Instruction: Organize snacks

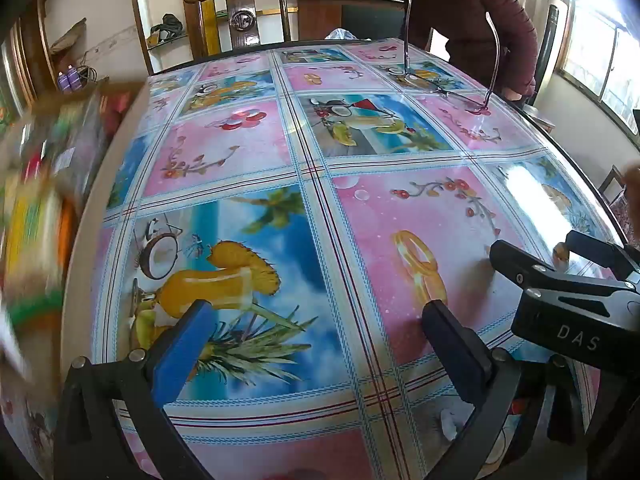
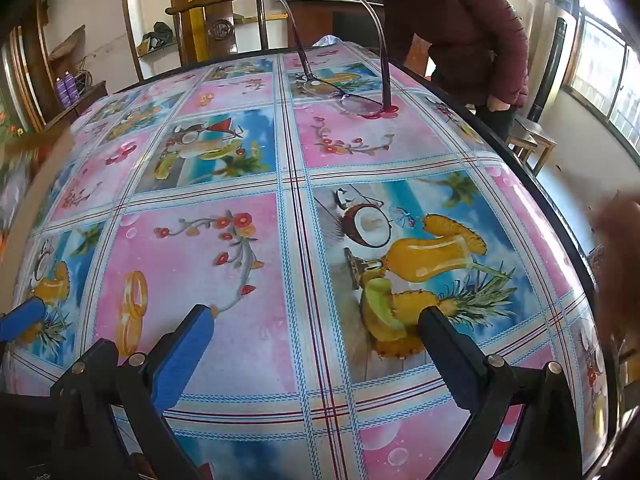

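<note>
Blurred, colourful snack packets (image 1: 36, 208) fill the left edge of the left wrist view, beyond the table's rim; I cannot tell them apart. My left gripper (image 1: 316, 308) hangs open over the tablecloth's pineapple-drink picture, with nothing between its blue pad and black finger. Just to its right my right gripper (image 1: 534, 246) also stands open. In the right wrist view the right gripper (image 2: 316, 314) is open and empty above the cloth. The left gripper's blue pad (image 2: 20, 320) shows at the left edge. A smear of colour (image 2: 16, 176) at far left may be the snacks.
A round table (image 1: 280, 168) carries a glossy pink and blue fruit-print cloth. Folded-open spectacles (image 2: 344, 96) rest near its far edge. A person in a dark maroon jacket (image 2: 460, 32) leans in behind it. A wooden chair (image 1: 240, 4) stands at the back.
</note>
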{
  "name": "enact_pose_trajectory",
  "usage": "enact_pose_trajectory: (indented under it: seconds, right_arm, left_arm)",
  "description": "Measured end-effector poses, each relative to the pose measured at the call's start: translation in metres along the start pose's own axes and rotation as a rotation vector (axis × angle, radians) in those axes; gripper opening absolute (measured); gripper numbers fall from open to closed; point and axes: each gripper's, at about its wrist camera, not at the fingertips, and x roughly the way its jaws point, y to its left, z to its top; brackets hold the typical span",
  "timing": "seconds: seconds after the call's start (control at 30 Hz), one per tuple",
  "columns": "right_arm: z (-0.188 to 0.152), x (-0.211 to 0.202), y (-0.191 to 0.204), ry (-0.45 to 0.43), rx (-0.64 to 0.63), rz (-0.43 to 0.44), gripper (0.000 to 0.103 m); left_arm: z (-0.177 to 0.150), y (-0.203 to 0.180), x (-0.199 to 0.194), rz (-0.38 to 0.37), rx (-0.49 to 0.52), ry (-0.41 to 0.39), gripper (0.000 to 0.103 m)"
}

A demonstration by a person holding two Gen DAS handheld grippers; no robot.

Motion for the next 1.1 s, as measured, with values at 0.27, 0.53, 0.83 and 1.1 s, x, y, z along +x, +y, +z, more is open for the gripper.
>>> enact_pose_trajectory:
  seconds: [0.27, 0.53, 0.83, 1.1]
  right_arm:
    - [0.0015, 0.0007, 0.0, 0.001, 0.0, -0.001, 0.102]
    - [0.0011, 0.0003, 0.0001, 0.0, -0.001, -0.001, 0.102]
    - [0.0008, -0.0011, -0.0004, 0.001, 0.0, -0.001, 0.102]
    - [0.0009, -0.0052, -0.001, 0.002, 0.0, -0.001, 0.102]
  left_arm:
    - [-0.0001, 0.0003, -0.0002, 0.0, 0.0, 0.0, 0.103]
    - [0.0002, 0.0002, -0.0001, 0.0, 0.0, 0.0, 0.103]
    - [0.0014, 0.0019, -0.001, 0.0, 0.0, 0.0, 0.103]
    - [-0.0001, 0.003, 0.0, 0.0, 0.0, 0.001, 0.103]
